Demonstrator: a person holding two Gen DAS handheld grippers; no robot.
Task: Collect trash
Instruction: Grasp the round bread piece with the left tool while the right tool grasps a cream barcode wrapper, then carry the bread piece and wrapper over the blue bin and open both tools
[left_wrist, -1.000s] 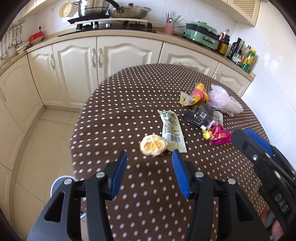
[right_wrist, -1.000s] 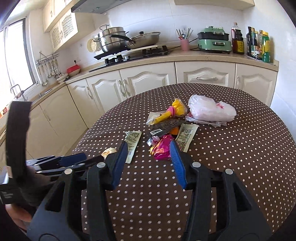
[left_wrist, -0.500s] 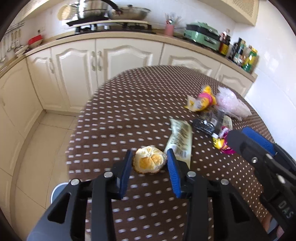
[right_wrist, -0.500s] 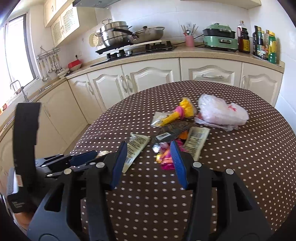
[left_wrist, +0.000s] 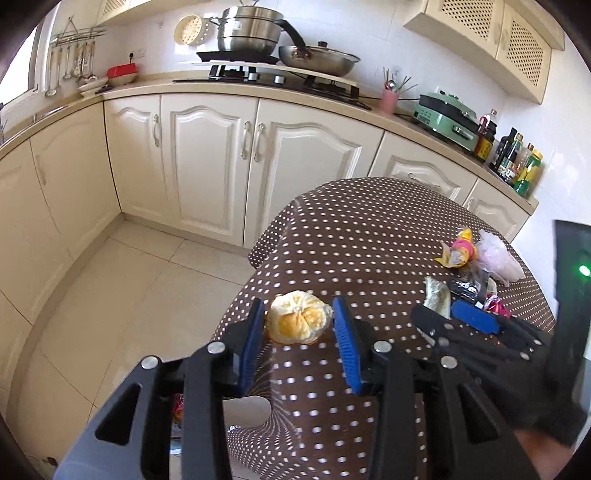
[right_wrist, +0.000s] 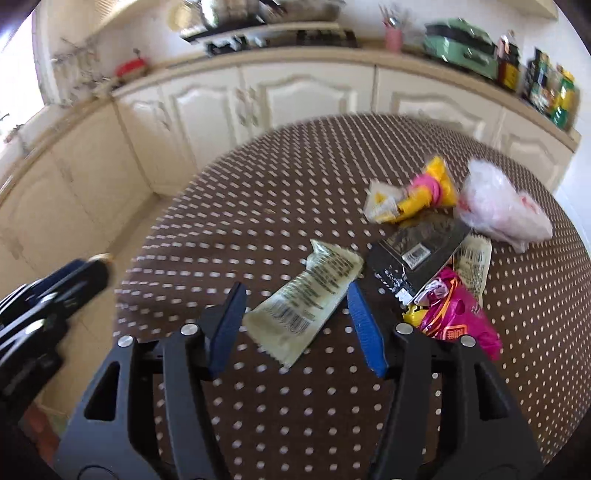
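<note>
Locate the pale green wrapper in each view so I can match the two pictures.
Left wrist: the green wrapper lies far right on the table, just beyond the right gripper, mostly foreshortened.
Right wrist: the same wrapper lies centre frame, its near end between the open jaws.
Shared landmark: the yellow-pink wrapper beyond it.

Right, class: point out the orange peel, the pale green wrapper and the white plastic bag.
orange peel (left_wrist: 298, 322), left wrist view, middle of its pith side.
pale green wrapper (right_wrist: 306, 295), right wrist view, printed middle.
white plastic bag (right_wrist: 498, 203), right wrist view, crumpled middle.
</note>
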